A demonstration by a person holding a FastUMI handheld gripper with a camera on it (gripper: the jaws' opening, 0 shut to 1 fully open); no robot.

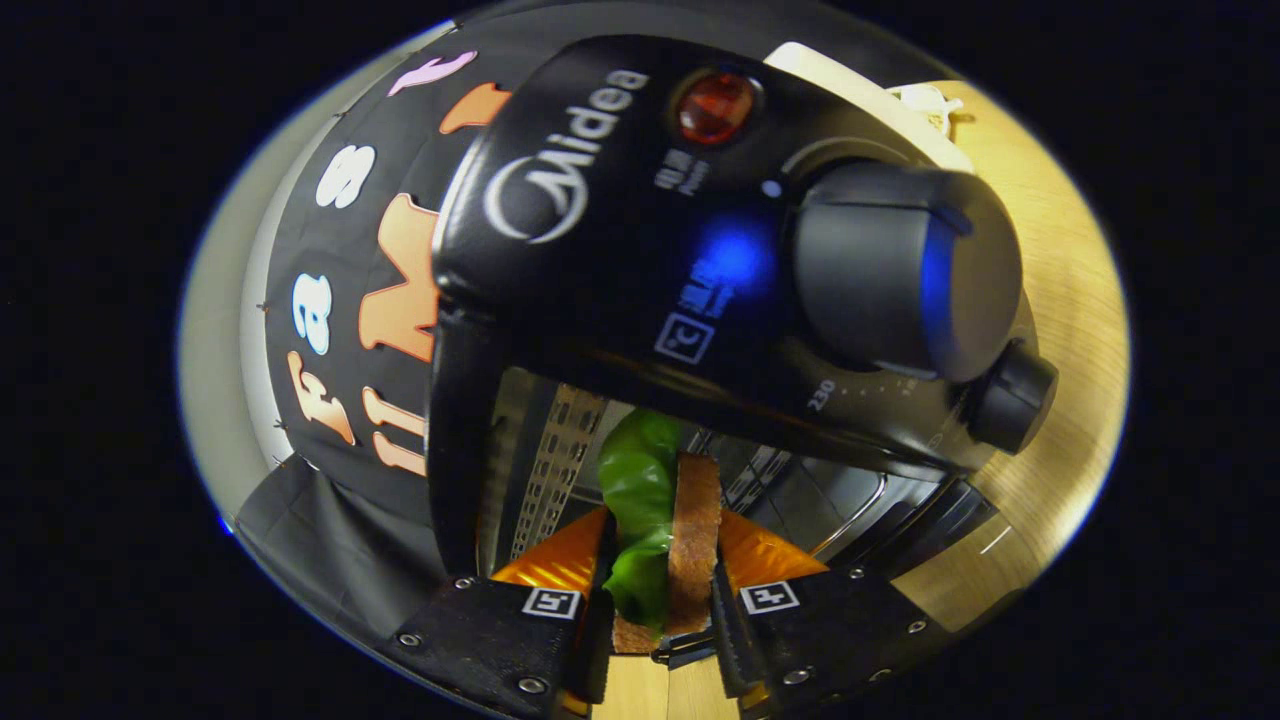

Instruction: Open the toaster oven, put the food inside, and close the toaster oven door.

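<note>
Now your hand-held gripper (663, 600) clamps the brown toast slice with green lettuce (660, 520) between both fingers, at the glossy black toaster oven's (640, 230) open mouth.

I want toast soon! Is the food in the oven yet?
Almost. The toaster oven already looks open. The claw is shut on the sandwich, green leaf and bread, holding it at the oven's opening. Left: set it inside, let go, and close the door.

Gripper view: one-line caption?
Gripper shut on the sandwich, carrying it into the open toaster oven.
</note>
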